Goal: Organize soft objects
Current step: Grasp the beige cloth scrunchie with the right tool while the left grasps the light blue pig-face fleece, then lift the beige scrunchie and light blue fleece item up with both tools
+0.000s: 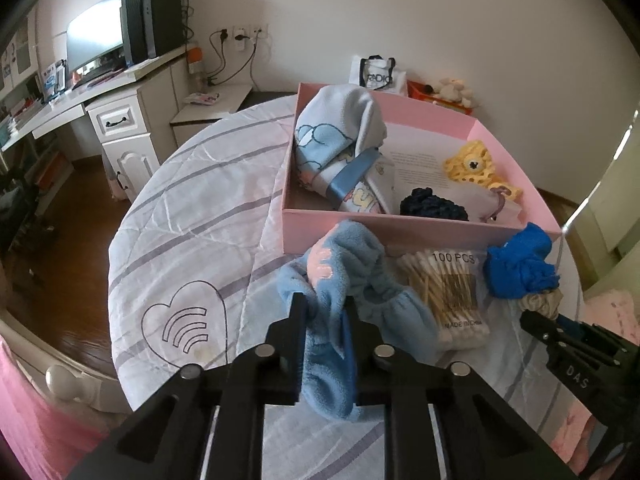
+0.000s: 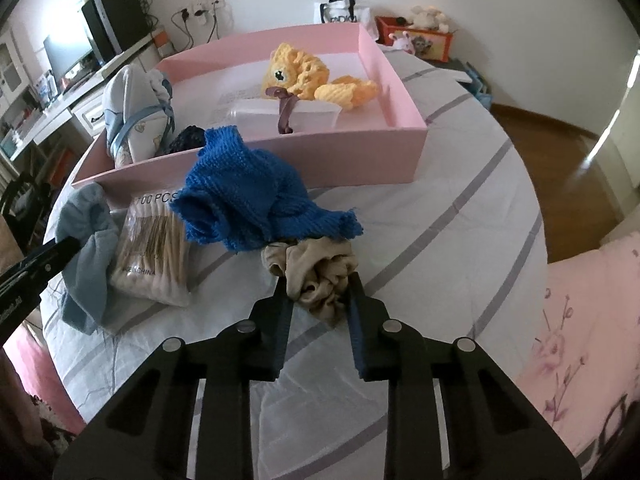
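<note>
left gripper point(image 1: 326, 304) fingers clamped on light blue fleece headband point(image 1: 352, 276); right gripper point(image 2: 318, 288) fingers clamped on beige scrunchie point(image 2: 316, 270), lower centre. best lift both clear, then drop into pink box point(image 1: 400, 230).

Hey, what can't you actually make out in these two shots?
- Beige scrunchie: its far edge is hidden under the blue knit cloth, right wrist view.
- Navy item in the pink box: its lower part is hidden by the box wall, left wrist view.
- Printed sheet in the box: text too small, left wrist view.
</note>
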The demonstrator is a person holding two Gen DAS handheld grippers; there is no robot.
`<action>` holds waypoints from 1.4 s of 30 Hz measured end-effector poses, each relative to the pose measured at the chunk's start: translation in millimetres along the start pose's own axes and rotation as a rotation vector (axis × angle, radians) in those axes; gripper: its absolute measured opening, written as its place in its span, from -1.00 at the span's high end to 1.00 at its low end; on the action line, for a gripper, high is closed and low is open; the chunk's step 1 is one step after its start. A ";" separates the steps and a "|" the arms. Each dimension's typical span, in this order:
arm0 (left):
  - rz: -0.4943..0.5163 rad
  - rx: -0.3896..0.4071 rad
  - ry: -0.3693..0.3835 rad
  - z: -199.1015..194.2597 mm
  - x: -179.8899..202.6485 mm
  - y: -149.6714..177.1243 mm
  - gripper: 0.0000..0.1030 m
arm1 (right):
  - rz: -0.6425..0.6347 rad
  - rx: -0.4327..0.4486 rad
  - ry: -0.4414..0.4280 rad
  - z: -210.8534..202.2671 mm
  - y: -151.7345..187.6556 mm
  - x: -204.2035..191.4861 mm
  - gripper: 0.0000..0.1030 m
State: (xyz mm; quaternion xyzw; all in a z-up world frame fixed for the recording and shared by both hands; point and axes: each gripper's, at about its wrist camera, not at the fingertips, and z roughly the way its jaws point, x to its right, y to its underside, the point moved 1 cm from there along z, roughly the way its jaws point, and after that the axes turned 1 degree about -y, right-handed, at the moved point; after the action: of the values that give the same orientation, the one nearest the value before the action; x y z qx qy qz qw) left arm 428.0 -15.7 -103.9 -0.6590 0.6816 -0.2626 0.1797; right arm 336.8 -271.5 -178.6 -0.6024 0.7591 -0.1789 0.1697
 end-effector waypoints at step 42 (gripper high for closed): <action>0.015 0.316 -0.016 -198.8 14.1 64.2 0.87 | -0.041 0.349 -0.071 -170.0 37.2 -15.5 0.55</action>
State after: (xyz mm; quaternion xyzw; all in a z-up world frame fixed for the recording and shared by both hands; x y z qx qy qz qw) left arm 258.0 -6.1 17.9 -0.6194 0.6352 -0.3599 0.2887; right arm 228.0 -237.2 -46.3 -0.5853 0.6976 -0.2898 0.2945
